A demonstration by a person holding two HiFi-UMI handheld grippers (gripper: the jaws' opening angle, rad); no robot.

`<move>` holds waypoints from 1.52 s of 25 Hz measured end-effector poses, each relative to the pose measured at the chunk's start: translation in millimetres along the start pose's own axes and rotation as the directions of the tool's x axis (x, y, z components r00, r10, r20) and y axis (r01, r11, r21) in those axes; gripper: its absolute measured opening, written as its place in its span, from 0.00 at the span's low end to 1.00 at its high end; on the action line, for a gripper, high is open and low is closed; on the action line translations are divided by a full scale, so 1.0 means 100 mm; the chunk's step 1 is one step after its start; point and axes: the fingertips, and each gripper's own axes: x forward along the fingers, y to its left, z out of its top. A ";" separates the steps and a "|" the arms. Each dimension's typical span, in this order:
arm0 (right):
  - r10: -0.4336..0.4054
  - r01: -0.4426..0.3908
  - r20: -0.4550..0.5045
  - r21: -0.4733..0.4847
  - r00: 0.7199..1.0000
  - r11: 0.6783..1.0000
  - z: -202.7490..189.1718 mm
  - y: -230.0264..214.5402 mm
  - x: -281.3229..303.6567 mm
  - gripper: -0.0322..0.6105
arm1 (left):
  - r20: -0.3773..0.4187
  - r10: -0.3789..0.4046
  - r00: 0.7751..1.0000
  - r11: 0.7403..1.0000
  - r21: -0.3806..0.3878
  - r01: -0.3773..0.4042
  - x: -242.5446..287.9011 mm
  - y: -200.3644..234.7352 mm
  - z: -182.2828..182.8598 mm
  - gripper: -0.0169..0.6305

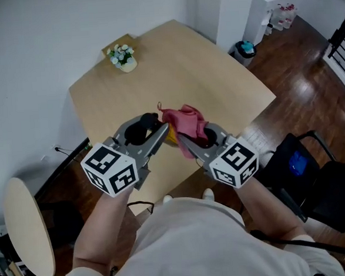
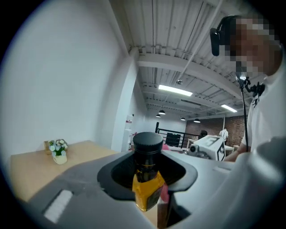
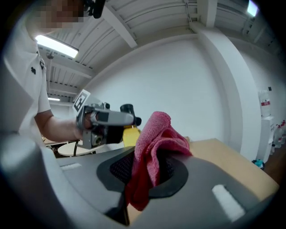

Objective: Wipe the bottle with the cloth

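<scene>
In the head view the bottle (image 1: 171,138) is nearly all hidden behind the cloth (image 1: 186,121), at the tips of the left gripper (image 1: 164,130). Its base is lost between that gripper's jaws; its label is blurred.

The cloth (image 1: 186,123) at frame centre is pinkish red. The bottle (image 2: 147,188) is amber yellow with a black cap and what may be a dark label. The left gripper (image 1: 162,129) and right gripper (image 1: 182,141) are grey, with black-and-white square markers. The worktop (image 1: 216,84) is pale wood, the floor (image 1: 298,84) at right dark brown, the flowers (image 1: 121,52) upper left white and green.
</scene>
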 end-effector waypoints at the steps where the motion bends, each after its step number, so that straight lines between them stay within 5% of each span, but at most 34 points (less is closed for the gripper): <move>1: -0.011 0.011 -0.016 0.004 1.000 1.000 -0.12 -0.05 -0.03 0.17 | 0.006 0.001 1.000 1.000 -0.001 -0.001 0.00 -0.01 0.05 0.26; 9: -0.077 0.084 -0.129 0.051 0.989 0.995 -0.87 -0.33 -0.25 0.17 | 0.030 0.039 0.999 0.999 -0.015 -0.039 0.03 -0.01 0.29 0.26; 19: 0.111 -0.103 0.045 -0.152 0.993 0.983 0.23 0.50 -0.39 0.17 | -0.013 0.057 0.998 0.997 -0.045 -0.057 0.31 0.03 0.10 0.26; 31: 0.038 -0.039 -0.139 -0.002 0.990 0.999 -1.00 0.06 -0.14 0.17 | 0.042 0.073 0.996 0.996 -0.056 -0.070 0.21 -0.03 0.32 0.26; 38: -0.020 0.023 -0.166 0.017 0.986 1.000 -1.07 -0.26 -0.35 0.17 | 0.029 0.077 0.997 0.997 -0.031 -0.076 0.13 0.00 0.29 0.26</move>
